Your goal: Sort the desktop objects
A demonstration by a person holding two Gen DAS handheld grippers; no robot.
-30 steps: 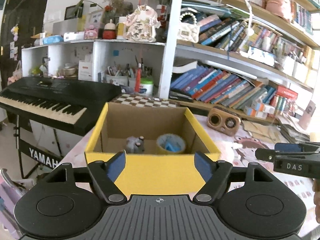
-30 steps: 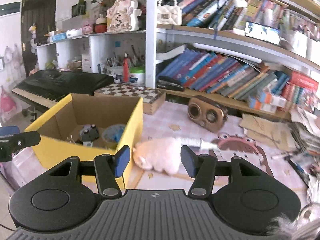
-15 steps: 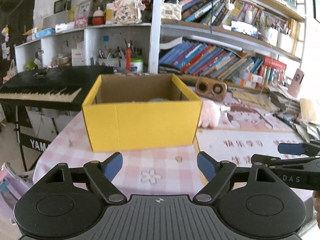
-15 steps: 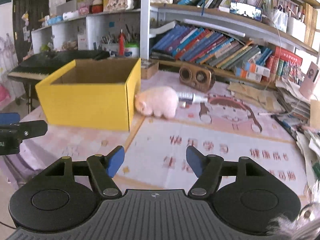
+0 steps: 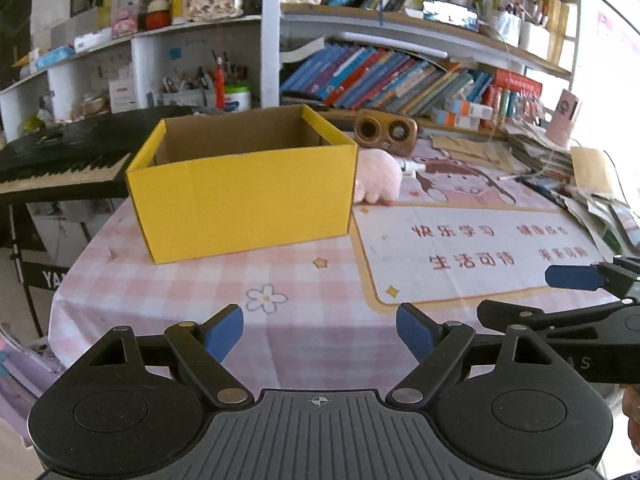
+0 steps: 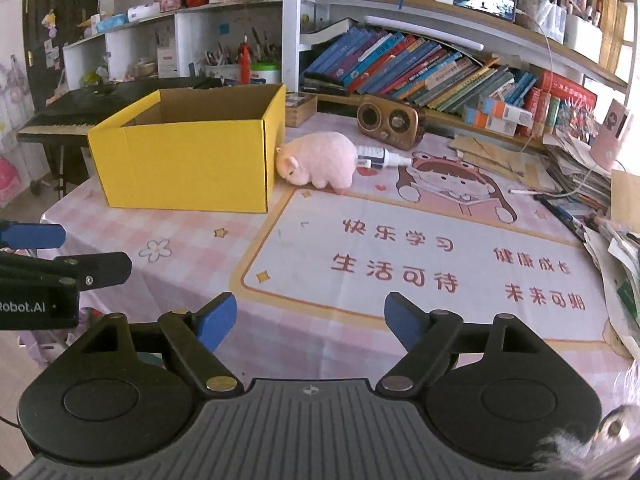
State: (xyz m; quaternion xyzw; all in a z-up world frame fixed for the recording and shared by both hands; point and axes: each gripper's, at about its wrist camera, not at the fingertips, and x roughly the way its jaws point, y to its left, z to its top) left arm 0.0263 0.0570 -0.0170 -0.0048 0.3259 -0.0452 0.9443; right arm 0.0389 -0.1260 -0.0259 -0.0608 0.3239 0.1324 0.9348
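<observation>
A yellow cardboard box (image 5: 240, 196) (image 6: 188, 164) stands open-topped on the pink checked tablecloth; its inside is hidden from this low angle. A pink plush pig (image 6: 320, 160) (image 5: 378, 180) lies against the box's right side, with a small white bottle (image 6: 380, 157) just behind it. My left gripper (image 5: 318, 320) is open and empty, well short of the box, over the cloth. My right gripper (image 6: 310, 308) hovers over the printed mat (image 6: 420, 256), its jaws opening with nothing between them. Each gripper's blue fingertip shows at the edge of the other's view.
A wooden speaker (image 6: 388, 122) sits behind the pig. Stacked papers and cardboard (image 6: 580, 168) crowd the table's right side. A black keyboard (image 5: 60, 152) stands left of the table, beyond its edge. Bookshelves (image 6: 420, 68) fill the back wall.
Both grippers drew back from the box and sank, so the box's inside dropped out of sight. The right jaws spread much wider; the left widened a little.
</observation>
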